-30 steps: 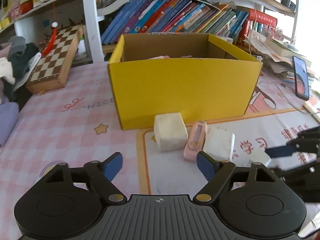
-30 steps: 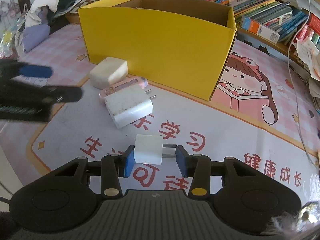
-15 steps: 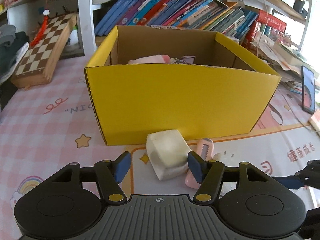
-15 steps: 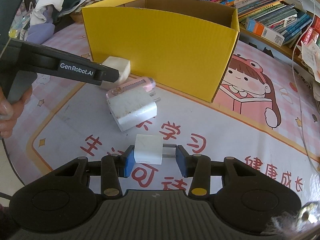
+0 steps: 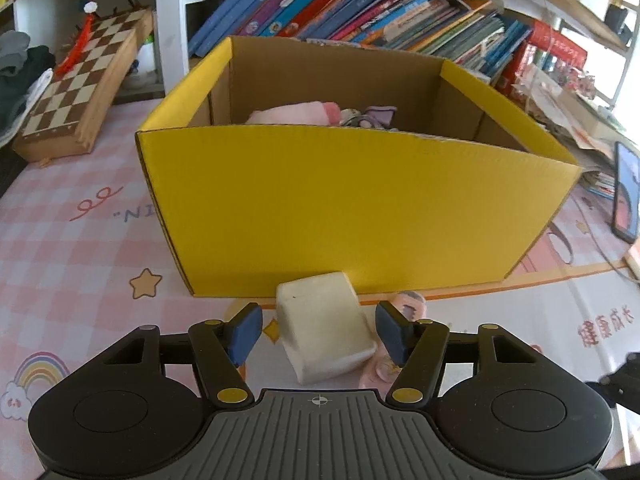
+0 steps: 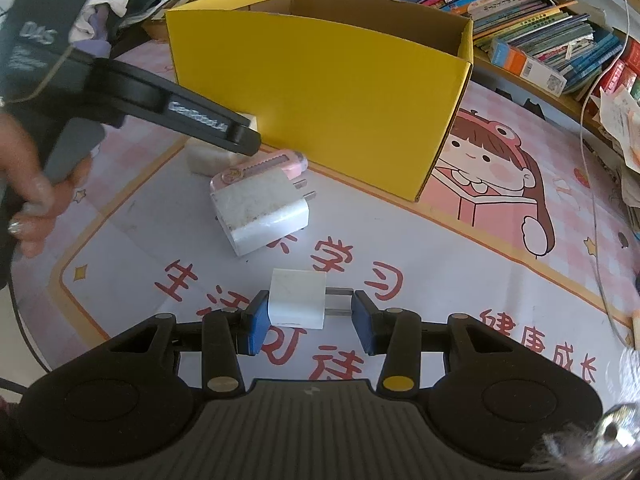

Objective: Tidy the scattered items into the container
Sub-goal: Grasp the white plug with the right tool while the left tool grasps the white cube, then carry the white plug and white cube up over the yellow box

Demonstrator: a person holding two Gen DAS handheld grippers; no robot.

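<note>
Left tool (image 5: 319, 334): it is wide open. Its two blue pads sit on each side of the cream block, with a gap on both sides, so it is not squeezing anything.
Cream block (image 5: 326, 326): a chunky cream-white lump on the worktop, just in front of the yellow box, between the left tool's fingers.
Pink thing (image 6: 260, 165): a long pink item lying beside the cream block, close to the front wall of the box. It touches the big charger.
Big charger (image 6: 258, 210): a white plug block with two metal pins that point toward the box. It lies on the mat, near the middle.
Right tool (image 6: 307, 322): it is partly closed around the small charger. The left pad touches the white body. The right pad is at the tips of the pins.
Small charger (image 6: 297, 298): a little white plug on the mat, lying sideways between the right tool's pads, apart from the big charger.
Yellow box (image 5: 352, 200): a big open cardboard box standing on the worktop. Soft pink and purple things lie inside at the back.
Mat (image 6: 460, 256): pink and white, with a cartoon girl and red writing on it.
Chess board (image 5: 80, 92): it leans at the back left, beside the bookshelf.
Books (image 5: 360, 12): a long row behind the box.
</note>
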